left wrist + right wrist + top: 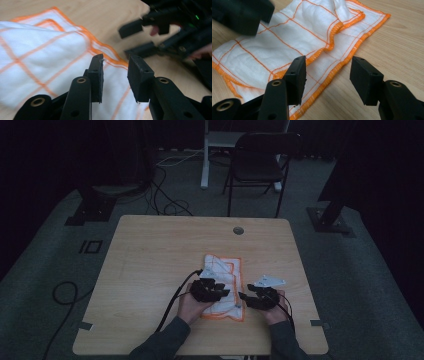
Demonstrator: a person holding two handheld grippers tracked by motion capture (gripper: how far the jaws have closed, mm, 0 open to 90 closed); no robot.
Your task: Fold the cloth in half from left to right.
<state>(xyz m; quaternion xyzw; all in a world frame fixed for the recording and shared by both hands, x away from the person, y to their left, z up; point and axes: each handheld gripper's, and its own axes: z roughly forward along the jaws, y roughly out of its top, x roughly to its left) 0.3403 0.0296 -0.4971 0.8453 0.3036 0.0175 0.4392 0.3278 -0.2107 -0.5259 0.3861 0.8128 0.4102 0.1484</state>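
Both black two-jaw grippers are hovering parted and gripping nothing: the left gripper [115, 77] over the folded white cloth with orange stitched edging [223, 285], the right gripper [327, 80] straddling its near hem, probably lining up a pinch for another fold. That cloth is lying mid-table on the pale wooden tabletop [150, 260]. Beyond, a black folding chair [257, 162] is standing on grey carpet [45, 265].

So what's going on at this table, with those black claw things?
A person holds a two-jaw gripper in each hand over a white cloth with orange stitching, lying partly folded on the wooden table. The left gripper sits above the cloth, jaws apart with nothing clamped. The right gripper is at the cloth's orange hem, jaws open, hem below them, not pinched.
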